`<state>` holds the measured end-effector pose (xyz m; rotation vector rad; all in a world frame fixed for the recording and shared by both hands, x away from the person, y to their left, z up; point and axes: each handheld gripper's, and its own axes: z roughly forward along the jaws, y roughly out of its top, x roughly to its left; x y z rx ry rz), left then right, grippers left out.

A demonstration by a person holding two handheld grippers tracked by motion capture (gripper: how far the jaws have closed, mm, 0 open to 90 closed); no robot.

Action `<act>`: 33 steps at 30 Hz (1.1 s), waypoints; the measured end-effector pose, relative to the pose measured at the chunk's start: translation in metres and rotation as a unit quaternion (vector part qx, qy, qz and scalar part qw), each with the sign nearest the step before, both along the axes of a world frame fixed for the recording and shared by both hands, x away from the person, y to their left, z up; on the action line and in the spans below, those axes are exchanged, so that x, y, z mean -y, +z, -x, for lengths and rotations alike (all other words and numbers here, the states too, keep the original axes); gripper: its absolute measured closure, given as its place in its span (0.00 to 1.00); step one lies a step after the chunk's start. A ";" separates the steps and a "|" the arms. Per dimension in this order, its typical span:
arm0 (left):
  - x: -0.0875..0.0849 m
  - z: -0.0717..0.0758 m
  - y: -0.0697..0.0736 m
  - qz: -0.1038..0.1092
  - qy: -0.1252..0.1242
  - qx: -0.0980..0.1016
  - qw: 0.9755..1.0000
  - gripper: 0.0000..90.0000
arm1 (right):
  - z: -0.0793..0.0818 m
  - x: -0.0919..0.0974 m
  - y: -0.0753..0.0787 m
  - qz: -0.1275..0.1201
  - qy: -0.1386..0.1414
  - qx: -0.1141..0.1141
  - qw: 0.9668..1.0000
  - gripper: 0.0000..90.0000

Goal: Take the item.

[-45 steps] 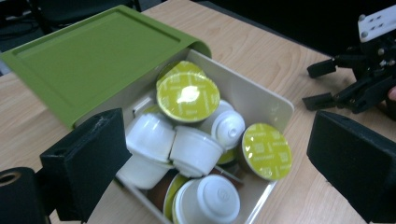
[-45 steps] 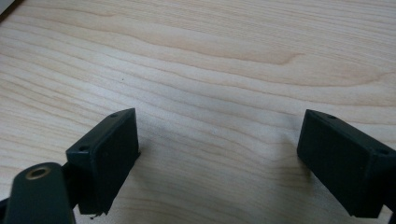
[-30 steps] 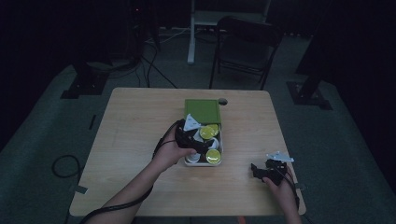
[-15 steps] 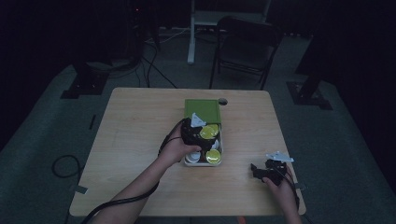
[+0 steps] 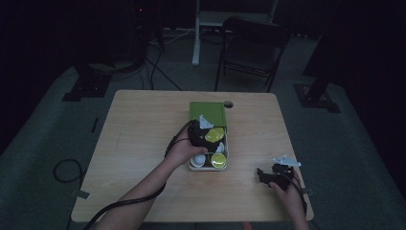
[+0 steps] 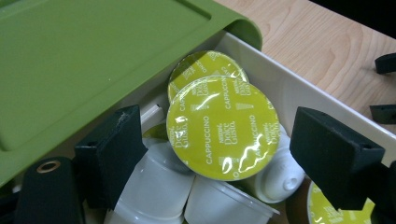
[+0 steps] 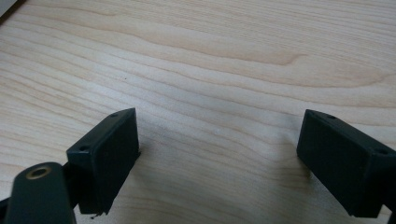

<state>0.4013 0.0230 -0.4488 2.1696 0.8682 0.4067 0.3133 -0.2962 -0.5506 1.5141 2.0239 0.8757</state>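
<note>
A white box (image 5: 227,152) of coffee capsules sits mid-table, its green lid (image 5: 207,111) slid back over the far end. My left gripper (image 5: 207,135) hangs over the box. In the left gripper view its jaws stand open on either side of a capsule with a yellow "Cappuccino" foil lid (image 6: 223,126), lying tilted on white capsules (image 6: 161,179); the pads are clear of it. The green lid (image 6: 84,60) covers the upper left there. My right gripper (image 5: 266,177) rests near the table's front right, open over bare wood (image 7: 219,70).
The box's white wall (image 6: 299,88) runs along the capsules' right side. Another yellow-lidded capsule (image 5: 219,160) lies at the box's near end. A small round hole (image 5: 228,104) marks the table behind the lid. A folding chair (image 5: 251,50) stands beyond the far edge.
My left gripper has crept a little farther over the box toward the yellow capsule. The right gripper has stayed put.
</note>
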 end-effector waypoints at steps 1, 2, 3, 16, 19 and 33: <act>0.001 0.000 0.000 -0.001 0.000 0.001 1.000 0.21 | 0.000 0.000 0.000 0.000 0.000 0.000 1.000 0.14; 0.001 -0.001 0.000 -0.002 -0.001 0.000 1.000 0.22 | 0.000 0.000 0.000 0.000 0.000 0.000 1.000 0.14; 0.001 -0.001 0.000 0.000 -0.001 -0.002 1.000 0.26 | 0.000 0.000 0.000 0.000 0.000 0.000 1.000 0.14; 0.005 -0.004 -0.002 -0.003 -0.004 -0.009 1.000 0.37 | 0.000 0.000 0.000 0.000 0.000 0.000 1.000 0.14; 0.006 -0.003 -0.002 -0.002 -0.006 -0.006 1.000 0.42 | 0.000 0.000 0.000 0.000 0.000 0.000 1.000 0.14; 0.000 0.006 0.015 0.016 -0.014 0.001 1.000 0.43 | 0.000 0.000 0.000 -0.001 0.000 0.000 1.000 0.14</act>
